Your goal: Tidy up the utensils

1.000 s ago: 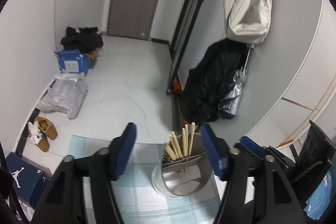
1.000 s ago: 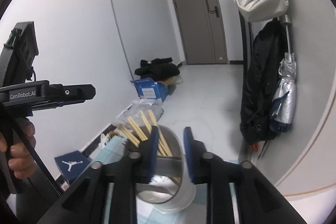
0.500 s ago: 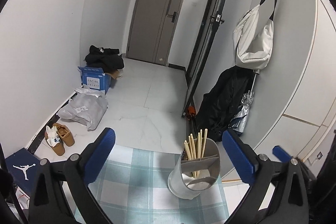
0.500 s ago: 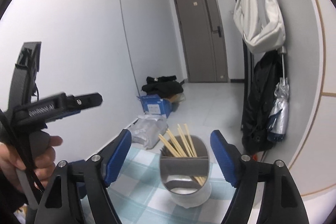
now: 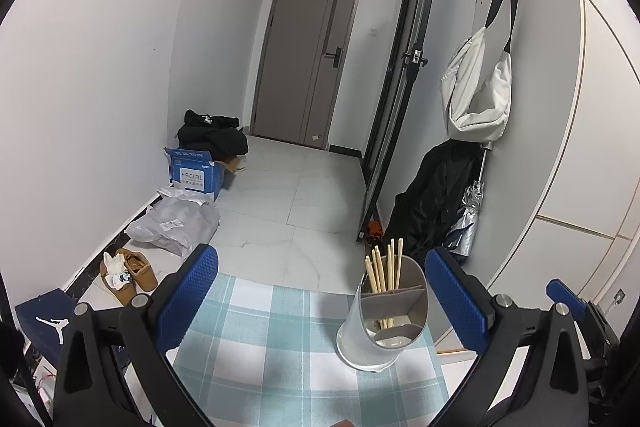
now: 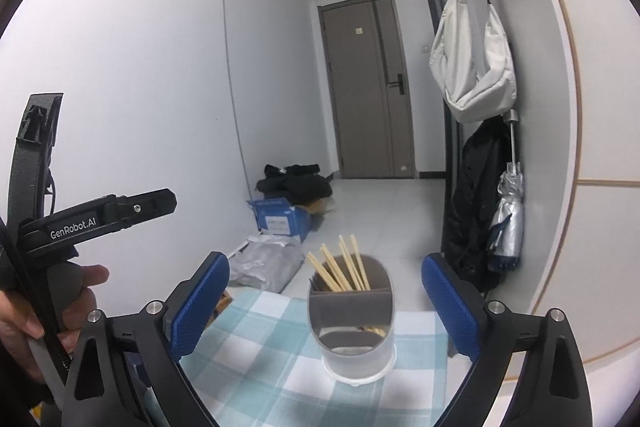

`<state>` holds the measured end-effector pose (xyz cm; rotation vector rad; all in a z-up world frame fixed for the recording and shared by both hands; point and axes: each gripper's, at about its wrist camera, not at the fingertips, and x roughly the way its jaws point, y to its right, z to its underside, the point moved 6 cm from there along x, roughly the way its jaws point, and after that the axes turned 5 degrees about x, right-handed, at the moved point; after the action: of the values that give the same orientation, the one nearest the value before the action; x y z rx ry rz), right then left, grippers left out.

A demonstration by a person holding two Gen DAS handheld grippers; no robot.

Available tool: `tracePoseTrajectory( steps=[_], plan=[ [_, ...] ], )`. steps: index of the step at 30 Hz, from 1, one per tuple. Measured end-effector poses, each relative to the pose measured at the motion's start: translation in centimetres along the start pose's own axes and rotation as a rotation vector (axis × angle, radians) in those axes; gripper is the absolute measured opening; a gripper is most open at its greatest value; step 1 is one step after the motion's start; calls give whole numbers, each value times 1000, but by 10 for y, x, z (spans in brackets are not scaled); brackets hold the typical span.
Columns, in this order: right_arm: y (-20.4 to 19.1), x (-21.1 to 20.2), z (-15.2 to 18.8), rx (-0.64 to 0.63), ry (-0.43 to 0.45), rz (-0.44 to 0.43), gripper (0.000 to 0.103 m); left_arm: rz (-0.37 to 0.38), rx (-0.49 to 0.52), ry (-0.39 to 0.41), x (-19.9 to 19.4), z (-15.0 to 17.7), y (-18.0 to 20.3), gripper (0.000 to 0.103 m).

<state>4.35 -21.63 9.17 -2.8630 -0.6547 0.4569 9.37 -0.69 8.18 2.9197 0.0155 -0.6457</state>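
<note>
A grey oval utensil holder [image 5: 384,323] stands upright near the far right corner of a teal checked tablecloth [image 5: 272,339]. Several wooden chopsticks [image 5: 386,267] stick out of its rear compartment. My left gripper [image 5: 320,283] is open wide, and the holder sits ahead of it, close to its right finger, apart from both pads. In the right wrist view the holder [image 6: 352,323] with the chopsticks [image 6: 340,263] lies ahead, centred between the fingers. My right gripper [image 6: 324,279] has its jaws opening, nothing touching its pads. A hand [image 6: 80,291] holds the left gripper's body at the left.
Beyond the table edge the tiled floor carries brown shoes [image 5: 128,271], a grey plastic bag [image 5: 176,227], a blue box [image 5: 196,175] and black clothes [image 5: 212,135]. On the right wall hang a white bag [image 5: 476,95], a black coat [image 5: 436,203] and a silver umbrella [image 5: 468,215].
Both grippers opened from narrow to wide and drew back from the holder, which now looks smaller and farther. The right jaws no longer straddle the holder's rim.
</note>
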Motion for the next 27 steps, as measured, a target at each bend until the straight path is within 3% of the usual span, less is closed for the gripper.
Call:
tracePoseTrajectory(
  steps=[10, 27],
  plan=[
    [-1, -17, 22, -2, 2, 41, 103, -1, 2, -2, -12, 18, -2, 102],
    [1, -26, 27, -2, 6, 68, 103, 12, 10, -32, -14, 28, 2, 102]
  ],
)
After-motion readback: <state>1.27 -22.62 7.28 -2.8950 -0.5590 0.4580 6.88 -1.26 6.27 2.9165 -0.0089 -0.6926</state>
